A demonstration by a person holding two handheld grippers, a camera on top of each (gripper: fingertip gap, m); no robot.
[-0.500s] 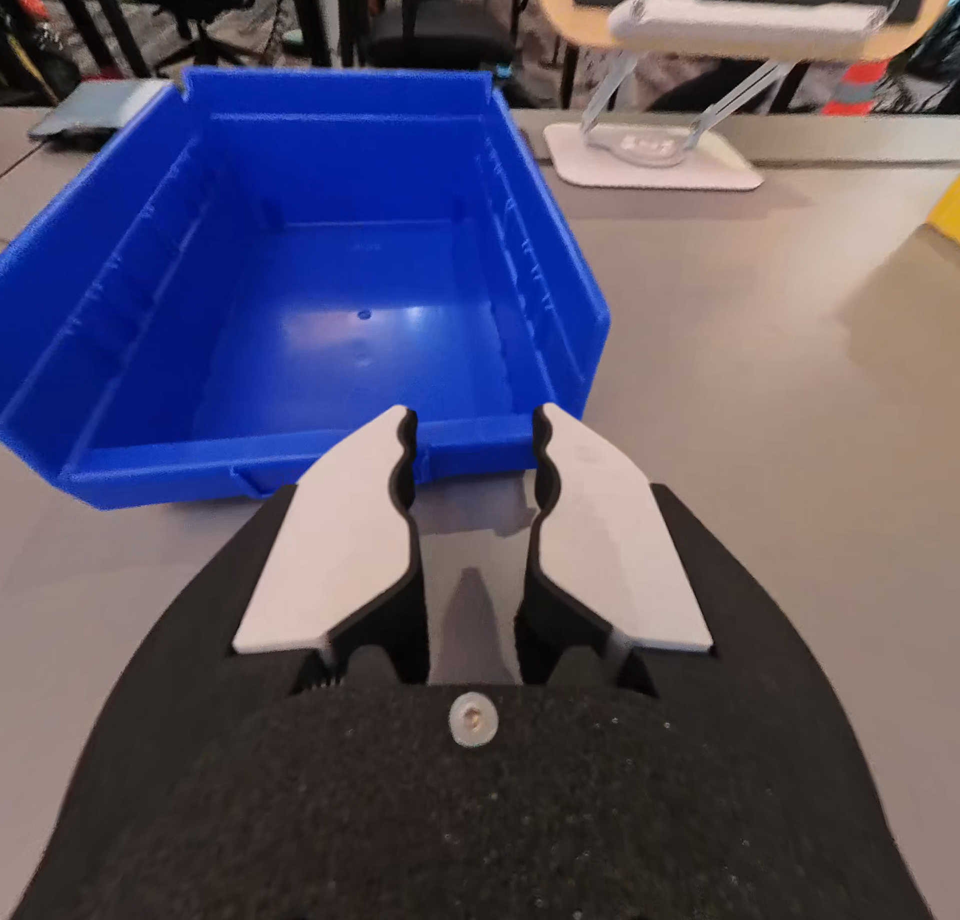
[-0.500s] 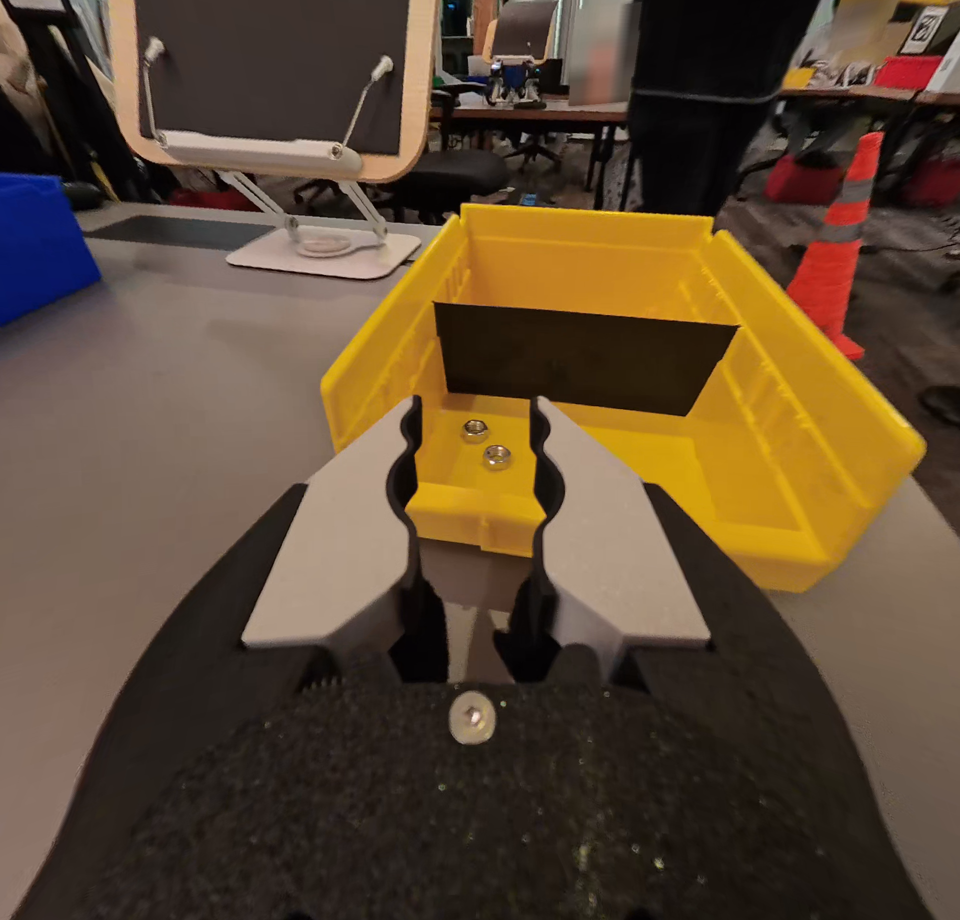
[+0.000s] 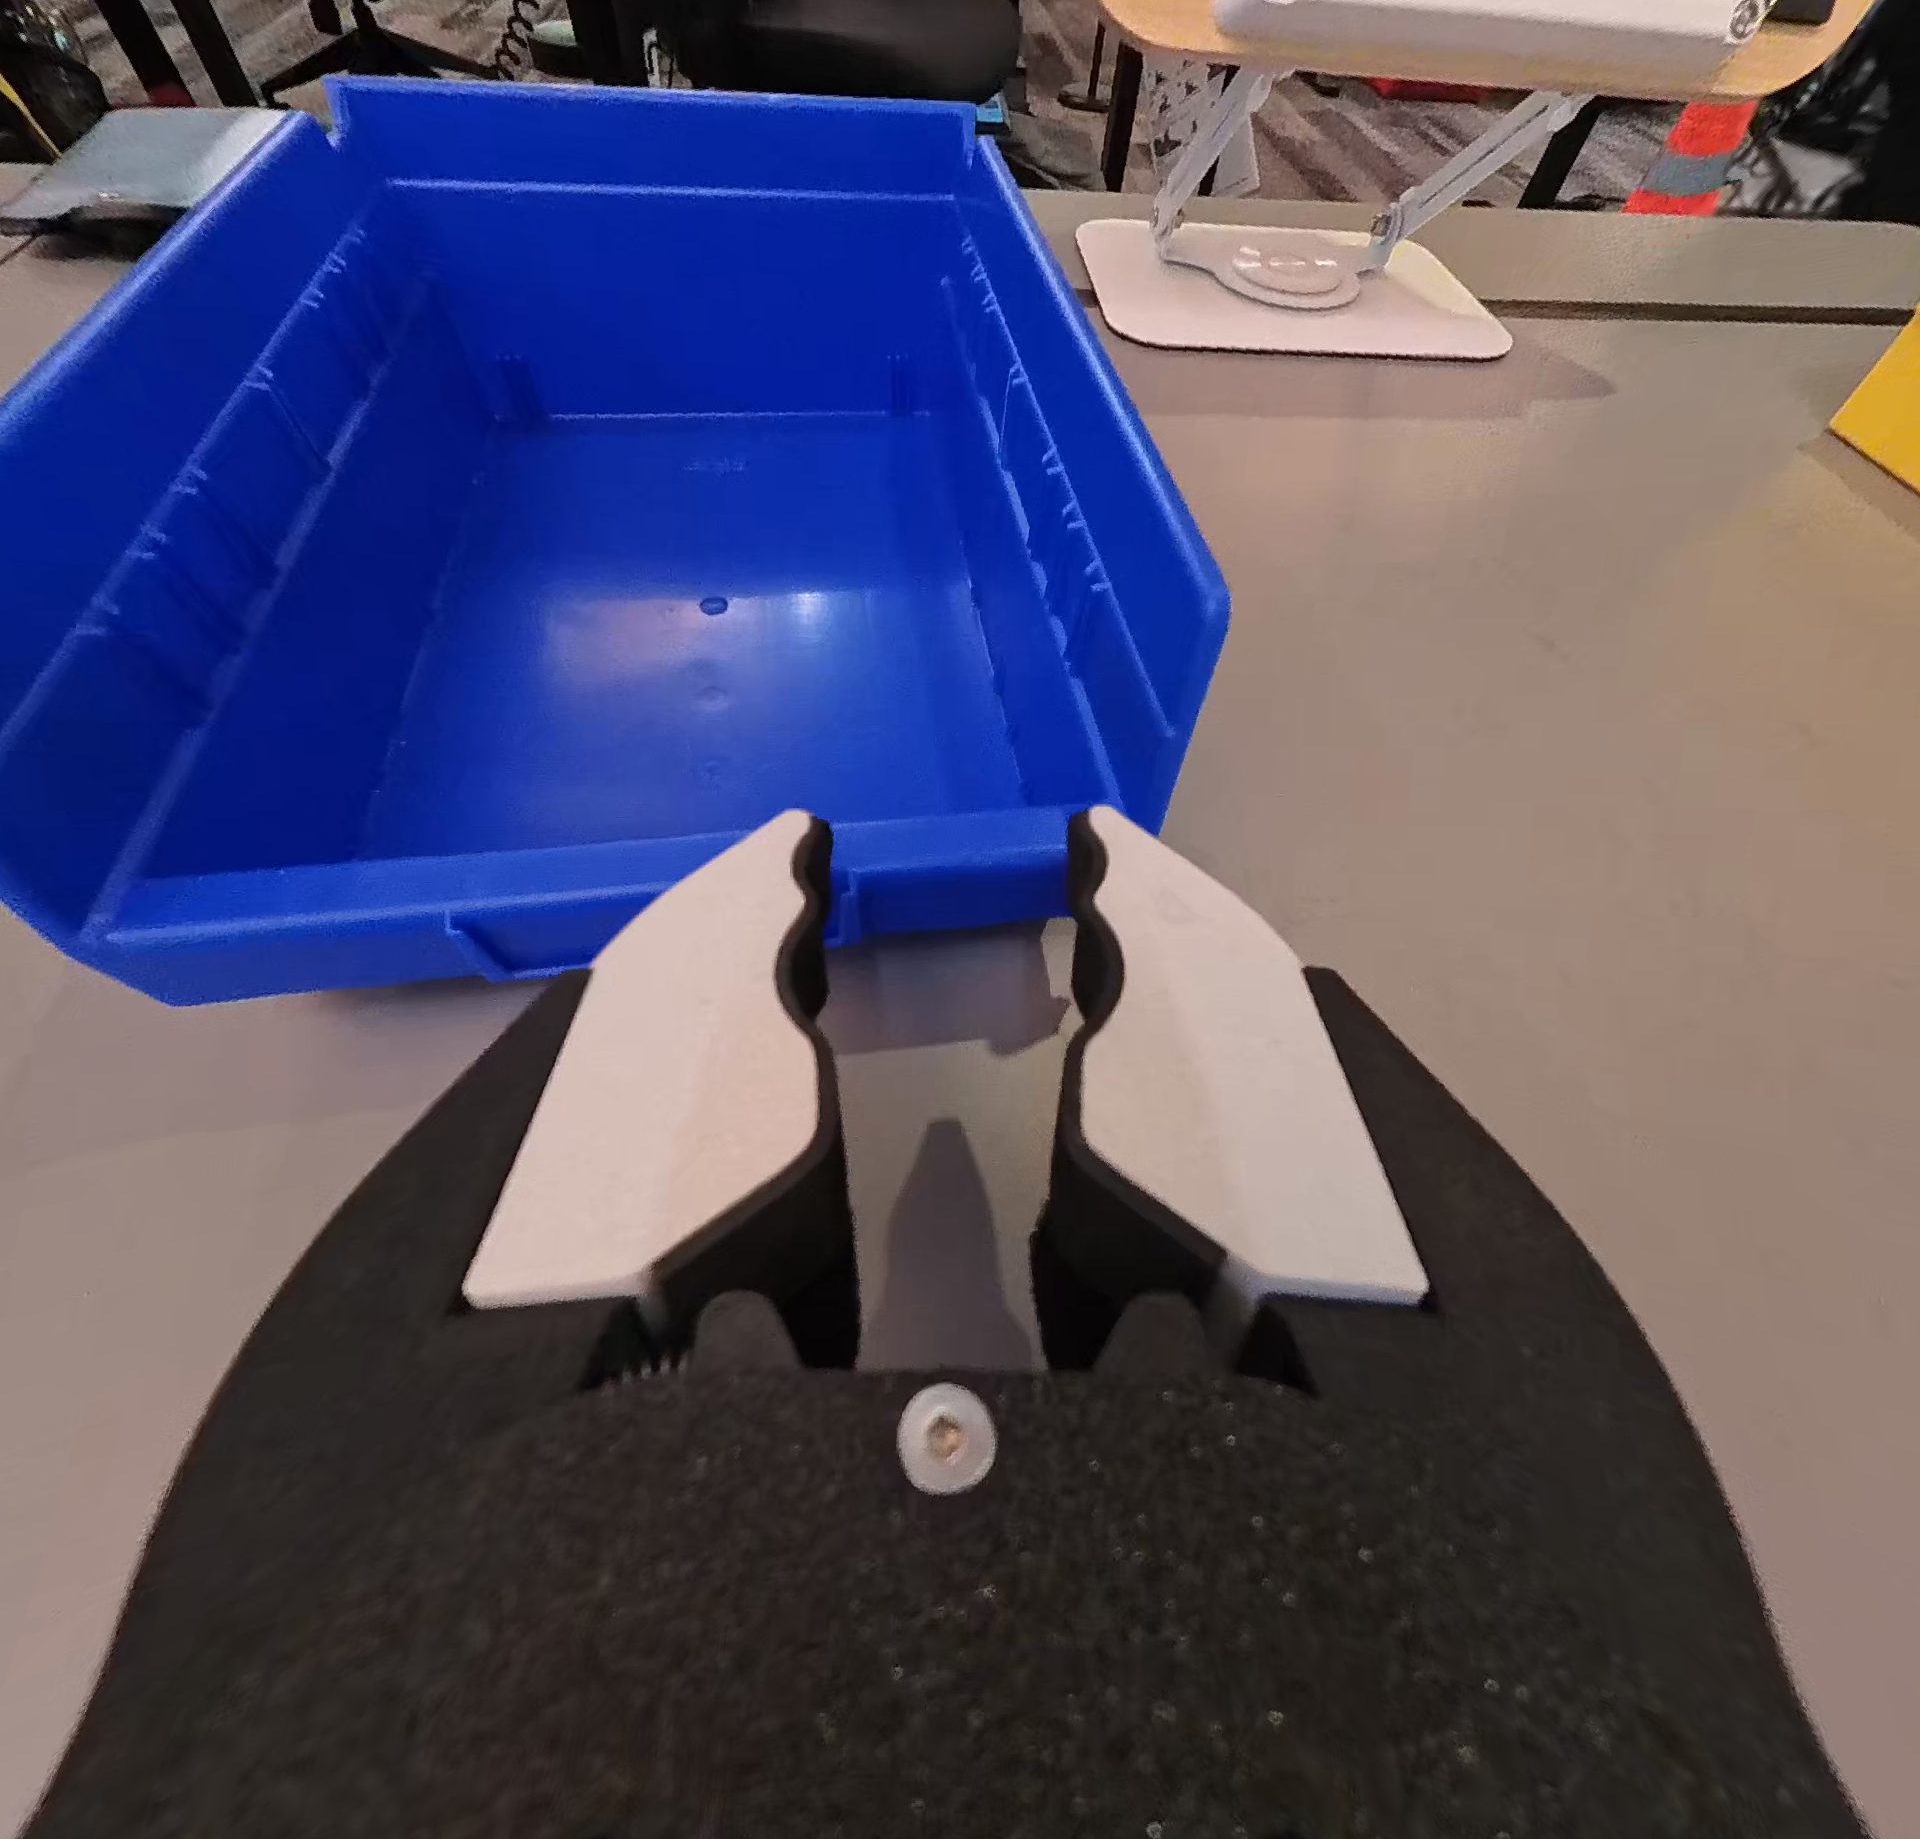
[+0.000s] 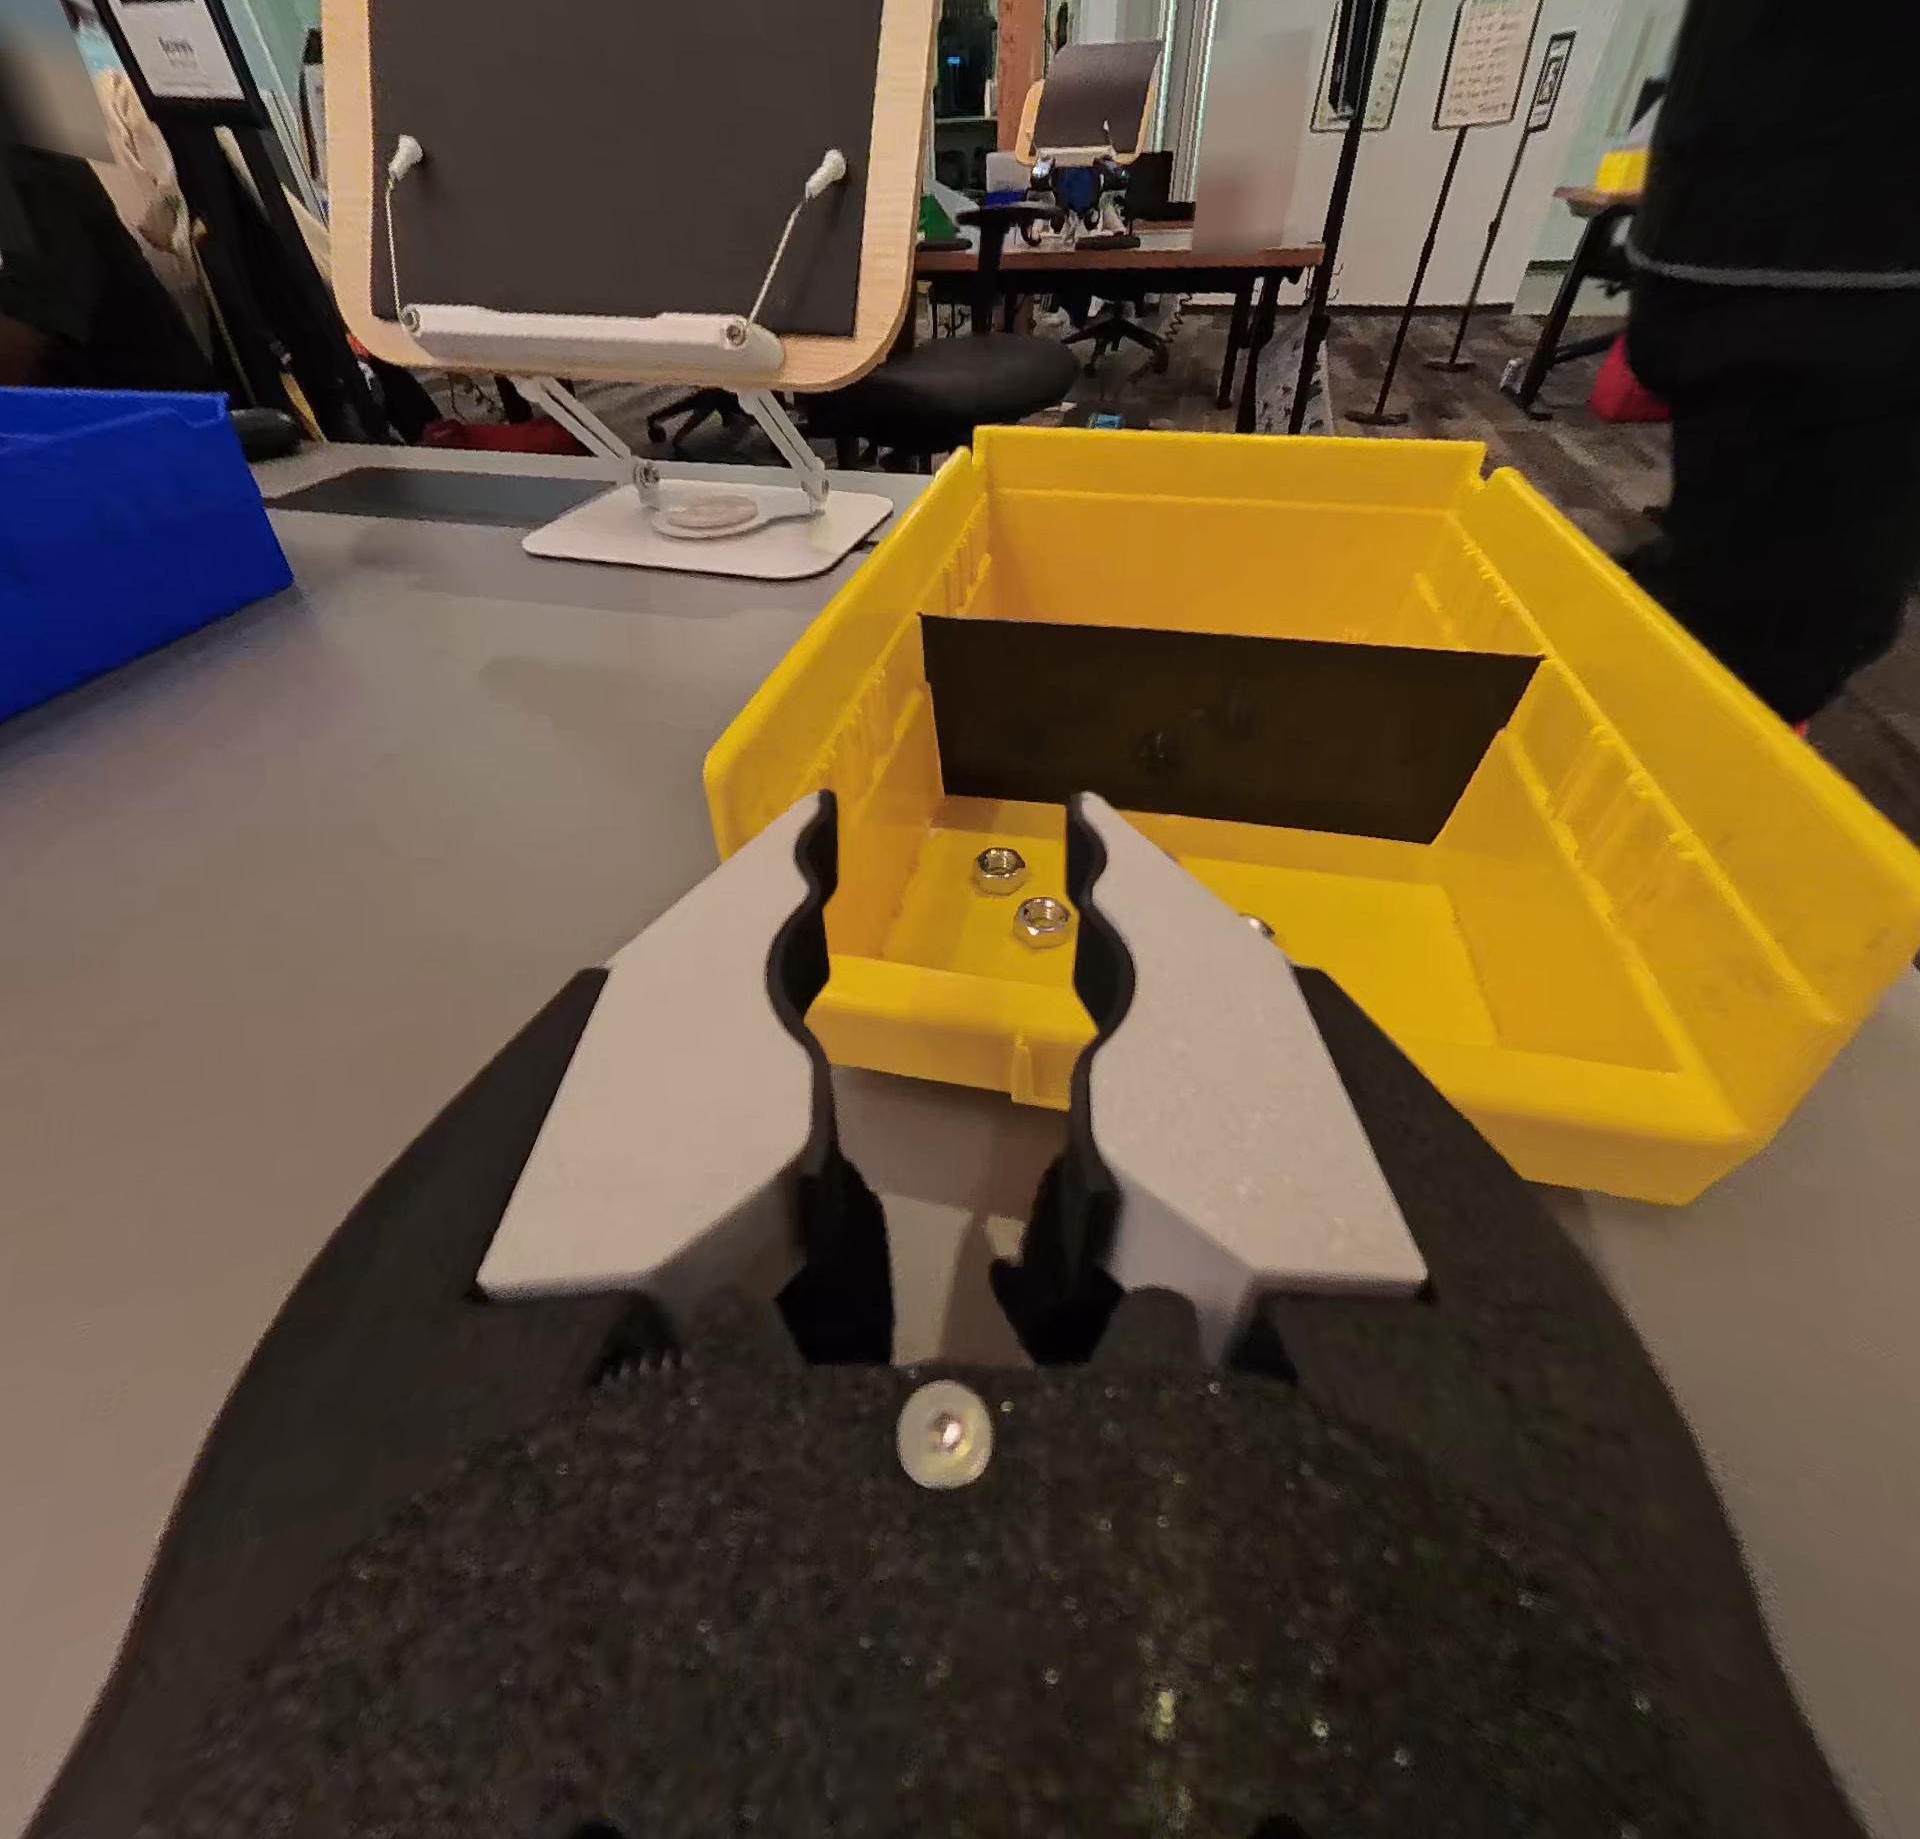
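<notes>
While both tools hover with their fingers apart and nothing between them, the left gripper (image 3: 948,854) sits just short of the low front lip of a blue bin (image 3: 644,885) whose floor is bare. The right gripper (image 4: 951,833) points into a yellow bin (image 4: 1662,1145) near the tabletop's (image 4: 364,802) right edge, where two steel nuts (image 4: 1020,898) lie in the front compartment before a black divider (image 4: 1226,729).

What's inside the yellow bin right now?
In the yellow bin, two silver hex nuts lie in the near-left corner, before a black divider. A third metal piece peeks past the right gripper's finger. Behind the divider is hidden.
</notes>
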